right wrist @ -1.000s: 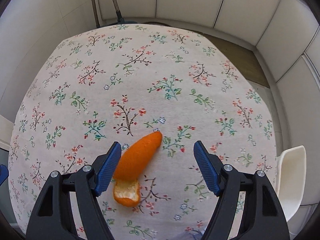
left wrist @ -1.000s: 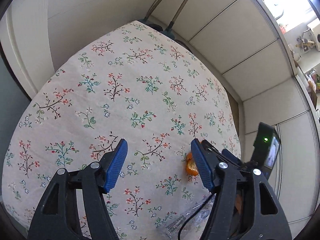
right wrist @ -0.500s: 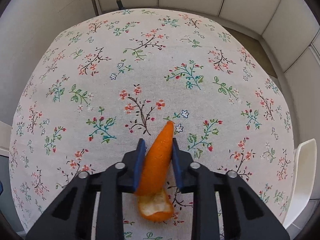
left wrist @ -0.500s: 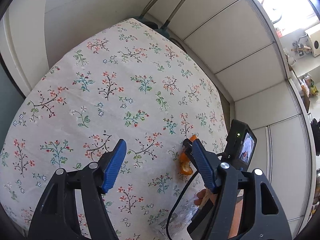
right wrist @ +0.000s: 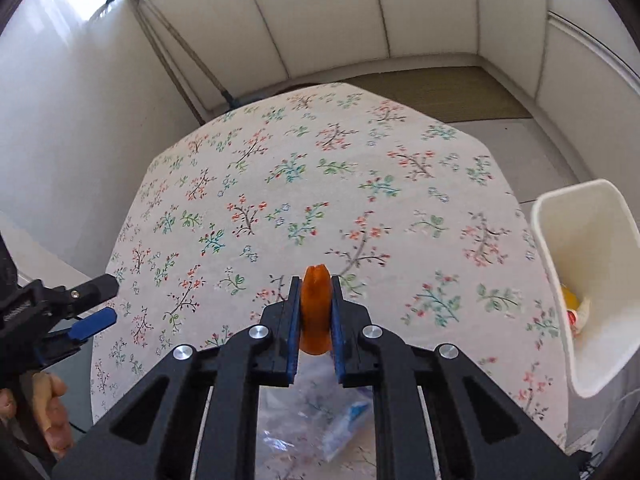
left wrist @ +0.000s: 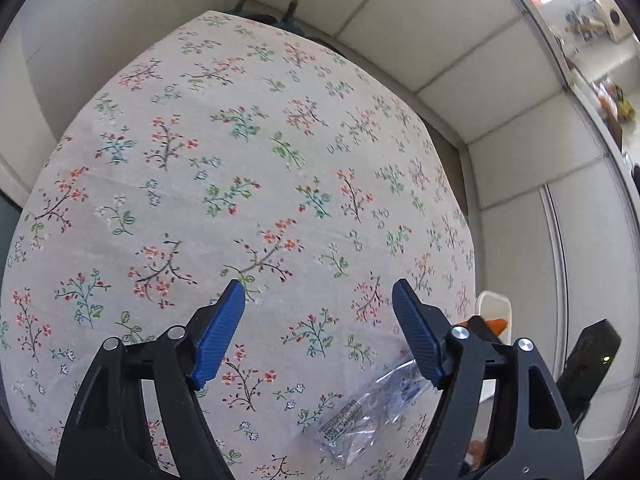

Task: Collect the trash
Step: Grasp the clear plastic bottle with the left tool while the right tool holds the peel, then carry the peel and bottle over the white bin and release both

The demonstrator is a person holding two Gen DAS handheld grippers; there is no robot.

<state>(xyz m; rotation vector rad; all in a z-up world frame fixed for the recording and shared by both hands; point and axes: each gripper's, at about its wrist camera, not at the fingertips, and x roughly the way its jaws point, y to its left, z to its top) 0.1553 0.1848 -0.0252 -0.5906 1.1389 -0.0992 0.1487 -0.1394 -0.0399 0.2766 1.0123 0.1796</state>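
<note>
**Peel picked up, wrapper left to go**

The left gripper (left wrist: pixel 318 328) is spread wide and has just been opening, with nothing in it. The clear wrapper (left wrist: pixel 372 412) lies on the table (left wrist: pixel 240 140). The right gripper (right wrist: pixel 316 292) pinches the orange peel (right wrist: pixel 316 308). The white bin (right wrist: pixel 580 280) waits at the right.

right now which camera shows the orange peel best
The right wrist view: the peel sits centre frame, pinched between the right tongs, its tip poking out above the table. The left wrist view shows only an orange sliver behind the left tongs, before the white bin.
</note>
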